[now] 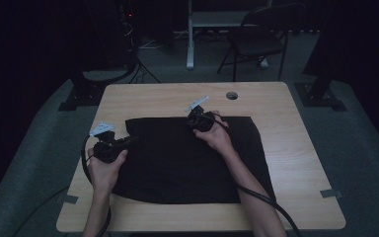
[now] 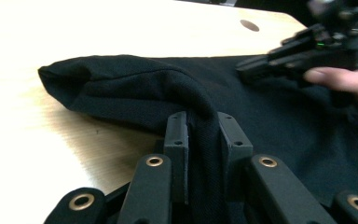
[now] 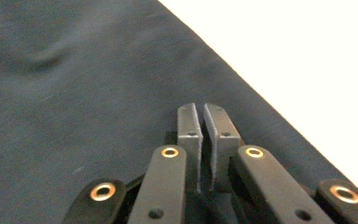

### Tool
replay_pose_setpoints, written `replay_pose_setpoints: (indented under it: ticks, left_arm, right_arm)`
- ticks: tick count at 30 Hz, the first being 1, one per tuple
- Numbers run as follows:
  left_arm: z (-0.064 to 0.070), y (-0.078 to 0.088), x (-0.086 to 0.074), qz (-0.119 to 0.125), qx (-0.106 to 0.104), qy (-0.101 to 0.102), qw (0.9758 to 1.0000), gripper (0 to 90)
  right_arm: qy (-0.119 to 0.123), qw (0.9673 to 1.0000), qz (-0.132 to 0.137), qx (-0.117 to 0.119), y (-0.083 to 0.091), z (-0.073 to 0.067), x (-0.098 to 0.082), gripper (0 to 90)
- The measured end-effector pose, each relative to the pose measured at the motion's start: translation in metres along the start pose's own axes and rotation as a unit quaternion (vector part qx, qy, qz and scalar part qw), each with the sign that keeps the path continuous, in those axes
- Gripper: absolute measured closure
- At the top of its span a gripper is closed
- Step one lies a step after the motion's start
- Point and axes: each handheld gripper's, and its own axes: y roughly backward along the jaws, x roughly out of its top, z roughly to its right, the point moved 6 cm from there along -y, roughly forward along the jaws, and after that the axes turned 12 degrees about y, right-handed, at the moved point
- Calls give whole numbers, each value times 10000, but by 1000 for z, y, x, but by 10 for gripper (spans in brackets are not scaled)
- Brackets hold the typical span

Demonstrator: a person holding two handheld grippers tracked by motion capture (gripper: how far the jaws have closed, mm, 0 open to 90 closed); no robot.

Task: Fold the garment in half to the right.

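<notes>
On the table: a black garment (image 1: 187, 163) lies flat on the light wooden table (image 1: 296, 163), covering most of its middle, long axis running left to right in the high view.
Left edge: the garment's left side is gathered into a raised fold (image 2: 121, 88), lifted just off the wood.
Left gripper (image 1: 109, 145): clenched on that fold; in the left gripper view cloth runs up between its pads (image 2: 177, 140) and drapes away over the table.
Right gripper (image 1: 201, 120): sits at the garment's far edge, near the middle of that edge; its jaws stand pressed together, and from the right gripper view I cannot tell for sure whether a thin layer of cloth is pinched between them.
Key relation: the two grippers are well apart along the cloth, left at the near-left corner, right at the far edge, so the stretch of fabric between them runs diagonally.
Nearer hand: the left is nearer the loose left side; the right is nearer the far hem.
Likely next: a fold or lift probably hinges on that diagonal line.
</notes>
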Motion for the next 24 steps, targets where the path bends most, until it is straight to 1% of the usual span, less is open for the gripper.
replay_pose_setpoints:
  ticks: [1, 4, 7, 10, 12, 15, 18, 21, 23, 24]
  left_arm:
    - [1, 0, 1, 13, -6, -10, 10000, 777]
    - [6, 2, 3, 24, -40, -63, 10000, 778]
    - [9, 2, 5, -9, -33, -133, 9999, 778]
    - [12, 3, 6, 3, -91, -198, 9998, 778]
    - [14, 3, 7, 1, -91, -241, 9997, 777]
    - [16, 3, 8, 11, -123, -244, 9996, 777]
    - [16, 2, 8, 22, -158, -210, 9997, 777]
    - [15, 2, 8, 35, -155, -167, 9997, 776]
    - [14, 2, 8, 31, -148, -148, 9998, 776]
    - [13, 2, 8, 37, -145, -135, 9998, 776]
  right_arm:
    - [-51, 10000, 8, -36, -3, 5, 0, 860]
    - [-201, 9998, 10, -53, -7, 15, 0, 859]
    - [-264, 9996, -16, -97, -11, 23, 0, 859]
    - [-284, 9995, -55, -151, -16, 28, 2, 861]
    - [-306, 9993, -89, -209, -19, 31, 3, 861]
    - [-412, 9989, -77, -232, -23, 33, 6, 845]
    - [-453, 9986, -51, -261, -24, 34, 7, 798]
    - [-502, 9983, 0, -285, -23, 34, 6, 713]
    - [-452, 9987, -1, -231, -19, 32, 7, 675]
    - [-389, 9991, 2, -194, -16, 31, 7, 660]
